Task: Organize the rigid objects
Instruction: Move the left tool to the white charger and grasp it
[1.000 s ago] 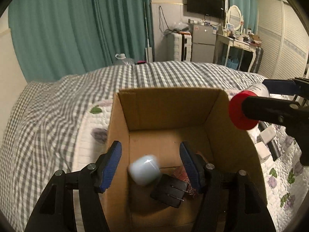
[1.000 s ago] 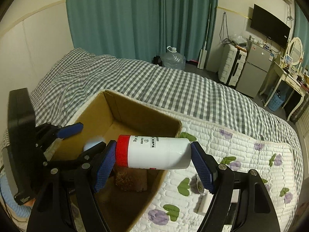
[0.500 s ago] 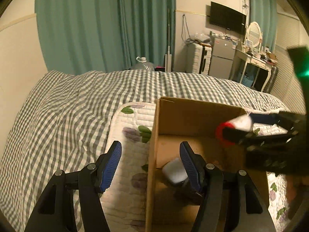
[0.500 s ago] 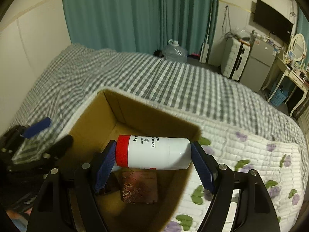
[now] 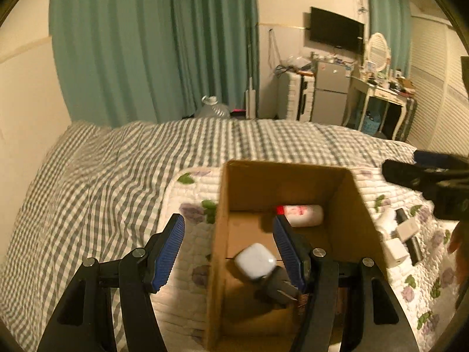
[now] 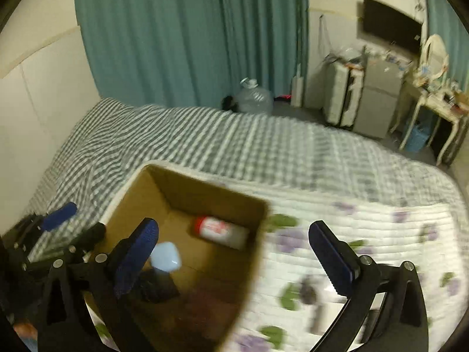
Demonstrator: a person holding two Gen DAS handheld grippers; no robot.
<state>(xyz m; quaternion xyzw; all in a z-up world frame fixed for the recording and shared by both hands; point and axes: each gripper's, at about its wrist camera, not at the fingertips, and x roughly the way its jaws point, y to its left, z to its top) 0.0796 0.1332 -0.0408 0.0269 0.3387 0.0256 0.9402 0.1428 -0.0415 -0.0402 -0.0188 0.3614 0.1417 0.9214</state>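
The right claw (image 6: 234,252) has just been opening and holds nothing; the bottle (image 6: 221,231) lies in the box (image 6: 187,193) (red cap leftward). The left claw (image 5: 228,252) gapes empty.

No text is legible (the bottle (image 5: 302,214) label shows only red smudges).

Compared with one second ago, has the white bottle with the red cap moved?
Yes. The white bottle has dropped out of the right gripper, whose jaws just opened, and lies inside the cardboard box by its far wall.
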